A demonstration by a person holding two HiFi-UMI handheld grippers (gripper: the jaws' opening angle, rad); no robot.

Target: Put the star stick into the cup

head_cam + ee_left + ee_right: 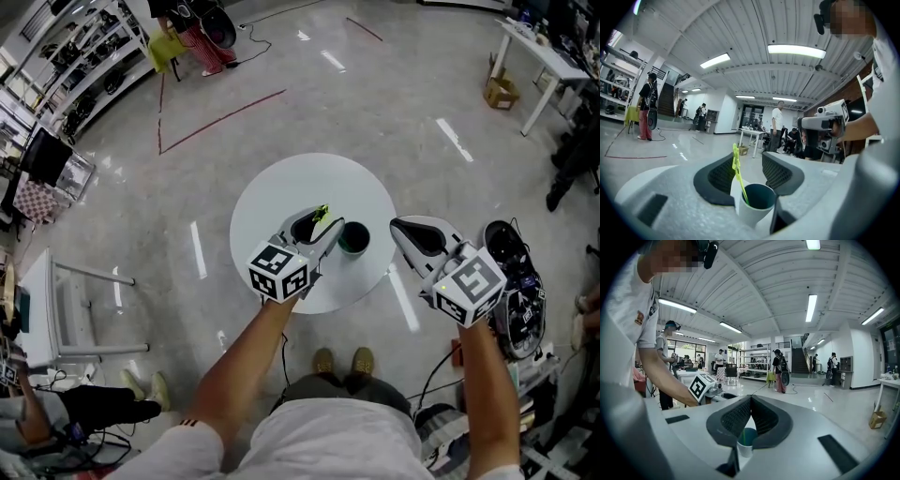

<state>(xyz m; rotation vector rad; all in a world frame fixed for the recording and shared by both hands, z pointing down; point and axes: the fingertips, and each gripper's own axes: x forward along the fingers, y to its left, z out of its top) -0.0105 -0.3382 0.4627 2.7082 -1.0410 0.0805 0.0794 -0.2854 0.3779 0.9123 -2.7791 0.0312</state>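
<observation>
Head view: round white table held a dark-green cup; left gripper sat just beside it, yellow-green star stick at its tip. Right gripper hung off the table's right edge, apart from the cup.

Left gripper view: jaws stood apart, stick between them, lower end already inside the cup, star end up near the left pad; contact unclear.

Right gripper view: jaws closed tip to tip, empty, cup beyond them.

Step looked like the release. Best done by keeping the jaws wide and backing straight off, so neither pad drags the stick or tips the cup.
</observation>
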